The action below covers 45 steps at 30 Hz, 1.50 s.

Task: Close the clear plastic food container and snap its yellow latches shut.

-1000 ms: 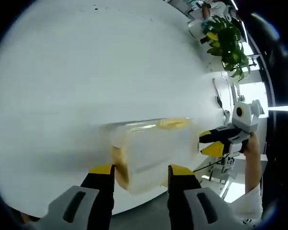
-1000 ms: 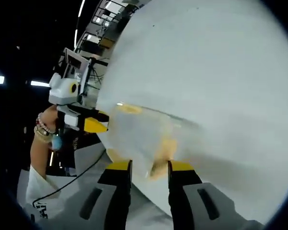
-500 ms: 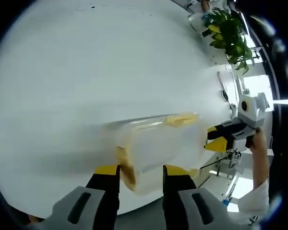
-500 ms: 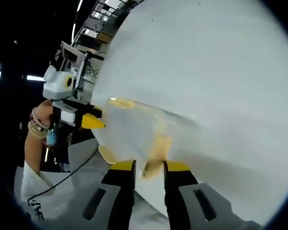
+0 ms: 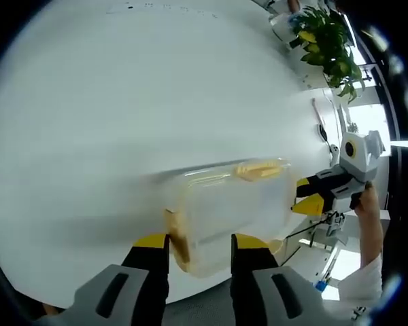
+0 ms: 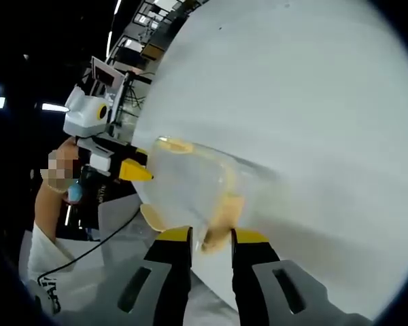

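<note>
Left hand-held gripper (image 5: 198,243) jaws astride container (image 5: 234,207) w/ yellow latch (image 5: 177,236).

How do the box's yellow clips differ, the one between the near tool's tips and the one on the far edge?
In the left gripper view, the near latch runs along the container's short end between the left tool's tips; the far latch lies along the long edge, touched by nothing. The near one looks darker, blurred. Both are yellow.

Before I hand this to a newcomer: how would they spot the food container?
On the big white table, look near its edge. The clear plastic food container sits there, a see-through box with yellow latches on its sides, the left gripper right at it.
</note>
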Each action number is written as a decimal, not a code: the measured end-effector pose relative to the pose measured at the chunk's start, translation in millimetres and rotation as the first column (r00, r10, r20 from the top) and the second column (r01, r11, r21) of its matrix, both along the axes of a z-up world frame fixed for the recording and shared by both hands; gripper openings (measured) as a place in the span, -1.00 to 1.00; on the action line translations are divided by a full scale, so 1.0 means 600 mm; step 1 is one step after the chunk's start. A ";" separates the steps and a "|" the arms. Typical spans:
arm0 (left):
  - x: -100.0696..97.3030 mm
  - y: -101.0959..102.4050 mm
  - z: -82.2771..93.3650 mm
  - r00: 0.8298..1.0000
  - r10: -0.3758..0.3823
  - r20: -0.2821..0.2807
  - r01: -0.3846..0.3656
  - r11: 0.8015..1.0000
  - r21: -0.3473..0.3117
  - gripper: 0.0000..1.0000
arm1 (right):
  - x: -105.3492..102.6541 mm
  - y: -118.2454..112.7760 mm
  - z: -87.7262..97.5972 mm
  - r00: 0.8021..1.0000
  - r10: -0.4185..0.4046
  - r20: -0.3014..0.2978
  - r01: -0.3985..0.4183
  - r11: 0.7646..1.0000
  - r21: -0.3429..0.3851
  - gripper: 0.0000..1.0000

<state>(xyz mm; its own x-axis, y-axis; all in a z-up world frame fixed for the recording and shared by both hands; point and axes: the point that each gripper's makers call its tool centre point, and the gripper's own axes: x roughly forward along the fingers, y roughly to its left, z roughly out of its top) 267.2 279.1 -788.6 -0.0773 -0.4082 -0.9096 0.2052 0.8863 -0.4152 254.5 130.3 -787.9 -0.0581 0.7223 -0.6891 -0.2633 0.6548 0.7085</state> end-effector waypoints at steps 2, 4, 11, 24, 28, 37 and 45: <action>0.001 -0.001 -0.001 1.000 0.005 0.002 -0.005 1.000 -0.010 -0.46 | 0.001 -0.001 0.000 1.000 0.001 0.005 -0.001 1.000 0.006 -0.64; 0.002 0.000 -0.002 1.000 0.007 -0.002 -0.007 1.000 -0.015 -0.46 | 0.002 -0.001 0.001 1.000 0.004 0.009 -0.004 1.000 0.010 -0.64; 0.000 0.011 -0.003 1.000 -0.004 0.003 0.004 0.999 -0.052 -0.48 | 0.004 -0.007 0.004 1.000 -0.008 0.022 0.008 0.999 0.032 -0.65; 0.011 0.006 -0.004 1.000 0.004 0.005 -0.004 0.999 -0.049 -0.49 | -0.003 0.005 0.006 0.999 0.022 0.043 -0.027 0.992 0.123 -0.71; 0.012 0.003 -0.003 1.000 0.006 0.012 -0.005 0.999 -0.053 -0.48 | 0.003 -0.002 0.006 0.999 -0.016 0.027 0.013 0.995 0.102 -0.70; 0.009 -0.009 -0.009 1.000 0.026 0.016 -0.024 0.994 -0.110 -0.37 | -0.002 0.000 0.006 0.998 -0.010 0.055 0.004 0.995 0.103 -0.67; 0.003 -0.014 -0.009 0.999 0.038 0.025 -0.034 0.989 -0.142 -0.30 | -0.004 0.000 0.006 0.998 0.004 0.068 -0.010 0.996 0.085 -0.65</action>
<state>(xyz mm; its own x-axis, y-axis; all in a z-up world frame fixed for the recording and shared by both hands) 269.1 270.4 -794.2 -0.0365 -0.5354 -0.8438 0.1875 0.8257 -0.5320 251.8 130.5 -784.2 -0.0184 0.7782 -0.6277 -0.3168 0.5909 0.7419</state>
